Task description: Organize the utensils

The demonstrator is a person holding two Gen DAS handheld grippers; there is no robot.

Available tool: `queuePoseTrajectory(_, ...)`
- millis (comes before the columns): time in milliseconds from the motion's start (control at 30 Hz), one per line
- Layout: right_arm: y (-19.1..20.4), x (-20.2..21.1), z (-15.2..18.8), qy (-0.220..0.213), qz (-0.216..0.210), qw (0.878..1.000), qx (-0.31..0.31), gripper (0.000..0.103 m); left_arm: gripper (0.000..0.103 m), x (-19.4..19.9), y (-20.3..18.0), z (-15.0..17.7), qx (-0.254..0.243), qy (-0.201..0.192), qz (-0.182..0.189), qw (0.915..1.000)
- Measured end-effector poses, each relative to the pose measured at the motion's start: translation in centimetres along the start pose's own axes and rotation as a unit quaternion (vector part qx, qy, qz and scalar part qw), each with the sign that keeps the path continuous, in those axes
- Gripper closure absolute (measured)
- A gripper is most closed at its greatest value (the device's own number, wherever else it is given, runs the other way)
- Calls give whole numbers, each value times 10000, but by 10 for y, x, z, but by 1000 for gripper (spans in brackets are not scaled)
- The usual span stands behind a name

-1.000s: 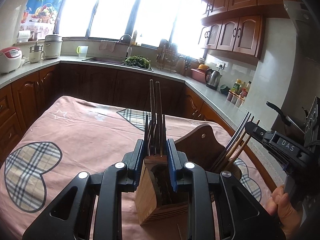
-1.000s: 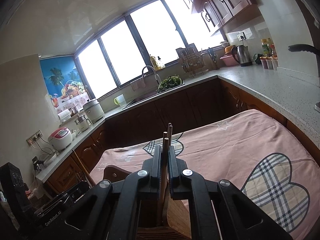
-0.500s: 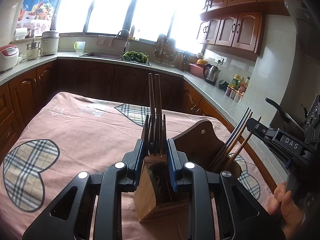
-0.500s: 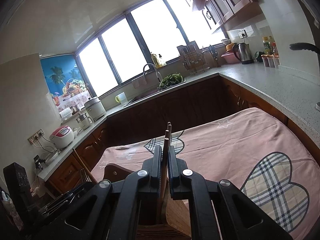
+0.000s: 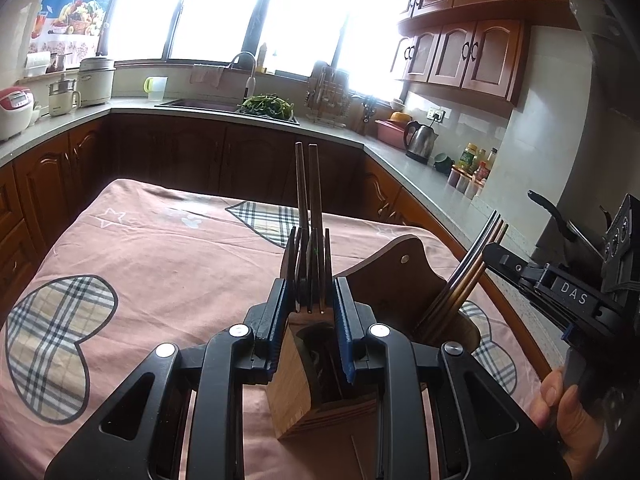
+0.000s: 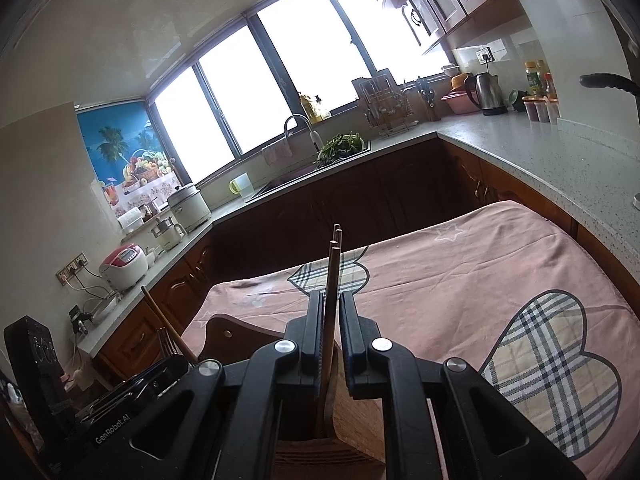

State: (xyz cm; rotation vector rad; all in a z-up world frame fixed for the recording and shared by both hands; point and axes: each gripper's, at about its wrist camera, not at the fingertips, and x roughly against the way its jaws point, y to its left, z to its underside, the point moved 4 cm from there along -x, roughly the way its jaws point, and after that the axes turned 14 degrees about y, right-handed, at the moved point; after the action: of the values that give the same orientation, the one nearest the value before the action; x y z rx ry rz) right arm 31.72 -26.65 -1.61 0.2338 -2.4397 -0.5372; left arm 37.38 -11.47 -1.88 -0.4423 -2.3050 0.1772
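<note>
The left tongs (image 5: 310, 312), blue-padded, pinch a bundle of dark metal forks and long flat-handled utensils (image 5: 309, 268) directly above the light wooden slotted utensil block (image 5: 294, 384); the block stands on the counter under a pink cloth with plaid hearts (image 5: 160, 264); the right tongs (image 6: 330, 320) are opening, the brown wooden chopsticks (image 6: 331, 280) between the pads, lower ends down in the holder's dark wooden compartment (image 5: 396, 276); a hand (image 5: 568, 404) grips the right tool.
</note>
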Motion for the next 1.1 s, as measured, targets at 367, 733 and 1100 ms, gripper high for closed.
queuePoseTrajectory(367,-8,4,1,-4,-240,9995,-209,36,30,2,5,4,149,50,-4,9999)
queuePoseTrajectory(733,-6,20,10,-56,-495,9983,-290,2,5,20,15,18,253,125,-123,9995)
queuePoseTrajectory(1100,8,60,26,-126,-627,9975,-292,2,2,61,23,35,364,171,-55,9992)
